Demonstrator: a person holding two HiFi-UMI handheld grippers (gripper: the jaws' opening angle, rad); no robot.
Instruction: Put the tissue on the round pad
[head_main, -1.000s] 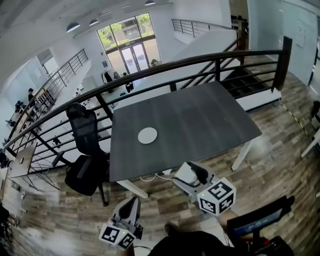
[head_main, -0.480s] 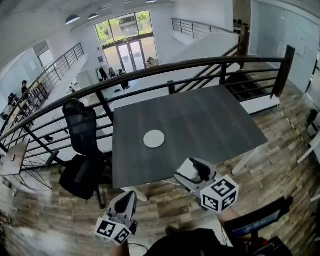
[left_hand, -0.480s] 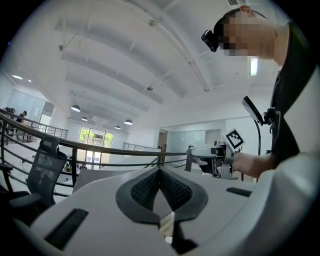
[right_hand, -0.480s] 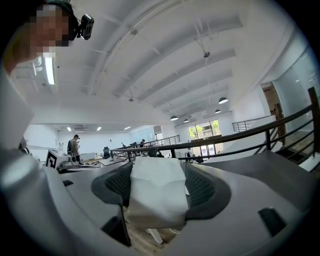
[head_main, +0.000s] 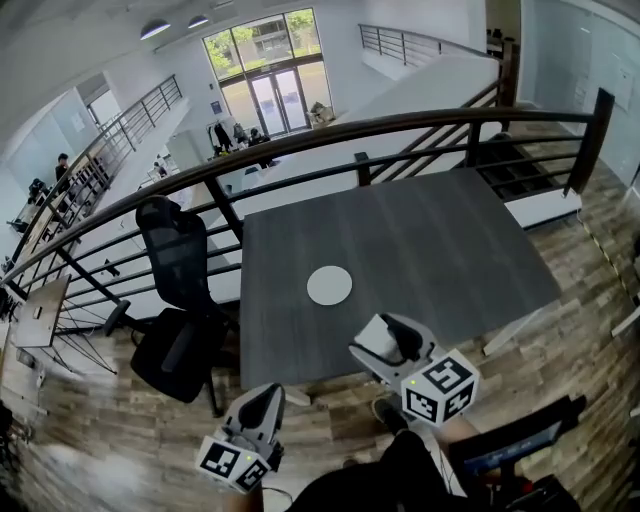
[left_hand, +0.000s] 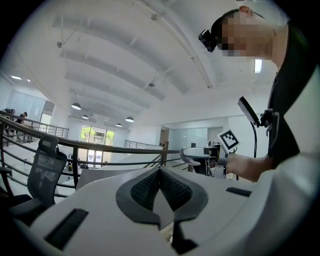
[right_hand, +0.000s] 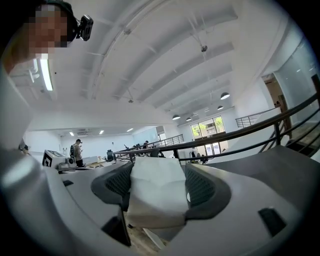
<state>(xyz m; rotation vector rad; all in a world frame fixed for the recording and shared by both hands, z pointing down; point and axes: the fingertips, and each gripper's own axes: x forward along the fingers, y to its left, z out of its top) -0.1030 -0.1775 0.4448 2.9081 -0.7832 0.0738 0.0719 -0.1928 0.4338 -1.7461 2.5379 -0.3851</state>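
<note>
**While clamped in the right gripper, the tissue sits well short of the pad**

Where the right gripper view looks along its own jaws, the tissue (right_hand: 155, 192) shows as a white, folded, soft-edged wad. It fills the gap between the two dark ribbed pads (right_hand: 205, 187) and sags a little below them. The right gripper (right_hand: 156, 185) is closed on it, with the pads pressing its sides.

From the head view, the right gripper (head_main: 385, 335) is held low in front of the person, roughly level. Its tips are at the near edge of the dark grey table (head_main: 430, 240), and its marker cube (head_main: 440, 388) is nearest the body. The tissue (head_main: 372, 340) is only a pale patch there. The round pad (head_main: 329, 285), a white disc, lies flat on the table beyond the tips, apart from the gripper.

Further left and lower, the left gripper (head_main: 262, 405) is over the wooden floor (head_main: 120, 440), pointing the same way. In its own view the left gripper (left_hand: 160, 187) has its jaws together, pad against pad, with nothing between them.

Only the left gripper view shows the right gripper side-on, with the person's hand (left_hand: 245, 167) behind it. Only the head view shows the pad, the black railing (head_main: 300, 150) behind the table and the office chair (head_main: 180, 260) at its left.
</note>
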